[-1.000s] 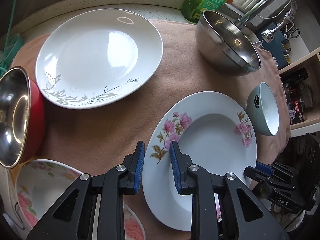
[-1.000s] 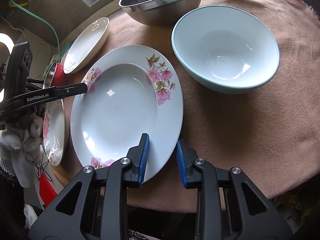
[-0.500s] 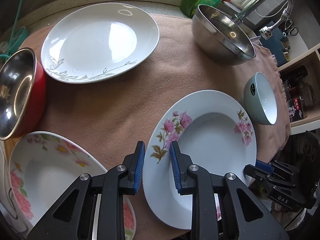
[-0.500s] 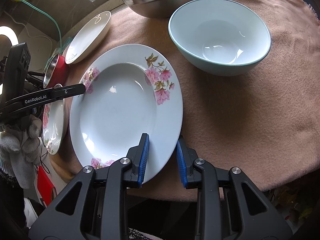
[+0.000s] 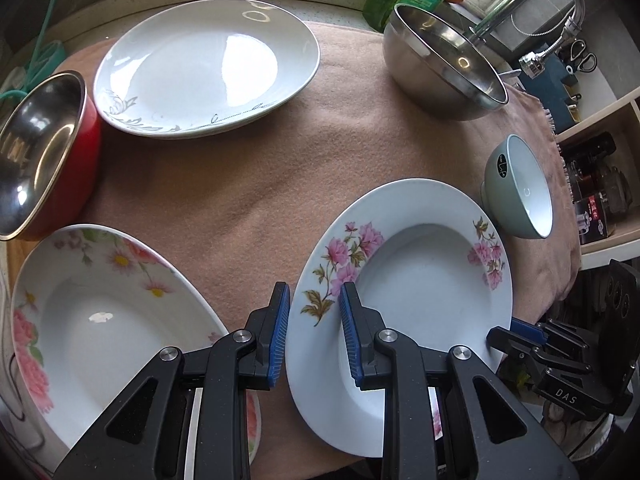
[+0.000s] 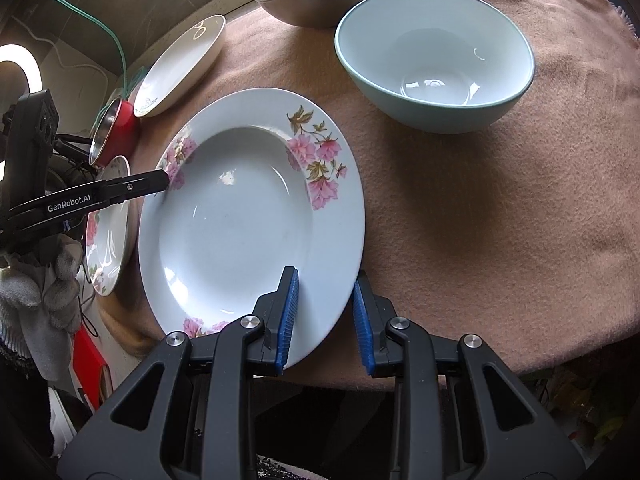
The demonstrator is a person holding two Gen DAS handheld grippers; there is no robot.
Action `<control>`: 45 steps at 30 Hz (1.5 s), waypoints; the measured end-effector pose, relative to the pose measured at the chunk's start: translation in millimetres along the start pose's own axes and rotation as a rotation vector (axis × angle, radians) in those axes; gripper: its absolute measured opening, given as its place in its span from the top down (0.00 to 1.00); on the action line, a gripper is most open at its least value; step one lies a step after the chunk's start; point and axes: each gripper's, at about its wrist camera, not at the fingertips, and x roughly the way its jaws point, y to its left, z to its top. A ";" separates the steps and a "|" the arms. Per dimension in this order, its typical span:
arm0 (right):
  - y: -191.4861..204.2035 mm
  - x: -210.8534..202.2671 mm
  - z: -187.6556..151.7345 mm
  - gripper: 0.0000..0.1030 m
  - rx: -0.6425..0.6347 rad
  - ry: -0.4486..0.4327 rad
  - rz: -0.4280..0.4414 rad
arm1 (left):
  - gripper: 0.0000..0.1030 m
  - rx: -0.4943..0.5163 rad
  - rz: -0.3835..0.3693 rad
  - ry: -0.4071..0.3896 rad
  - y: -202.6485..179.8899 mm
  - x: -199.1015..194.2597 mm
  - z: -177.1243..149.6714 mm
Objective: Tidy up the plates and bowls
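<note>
Both grippers are clamping the same pink-flowered soup plate (image 5: 424,280) by opposite parts of its rim: the left gripper (image 5: 314,334) is pinching the edge beside the leafy spray, one blue pad over the rim and one under it, and the right gripper (image 6: 325,320) is doing the same at the near edge in its own view, jaws narrow on the thin lip. Compared with a second ago, the left wrist view is taking in far more of the second floral plate (image 5: 100,320) at lower left, which was only a sliver then, while the white plate with the grey vine pattern (image 5: 208,68) and the red-sided steel bowl (image 5: 44,148) are sitting further up the frame; the held plate keeps its place between the jaws. I judge that the plate is being carried clear of the pinkish-brown cloth (image 5: 256,184) toward that matching floral plate, most likely to stack on it. The pale green bowl (image 6: 436,60) and the large steel mixing bowl (image 5: 444,64) are standing untouched, so the bowls are not yet sorted. The plate's rim is slick, so both pinches need to hold level during the set-down.
</note>
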 end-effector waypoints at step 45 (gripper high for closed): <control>57.2 -55.4 23.8 0.10 -0.170 -0.169 -0.005 | 0.28 -0.222 0.086 -0.289 63.8 -98.3 -46.4</control>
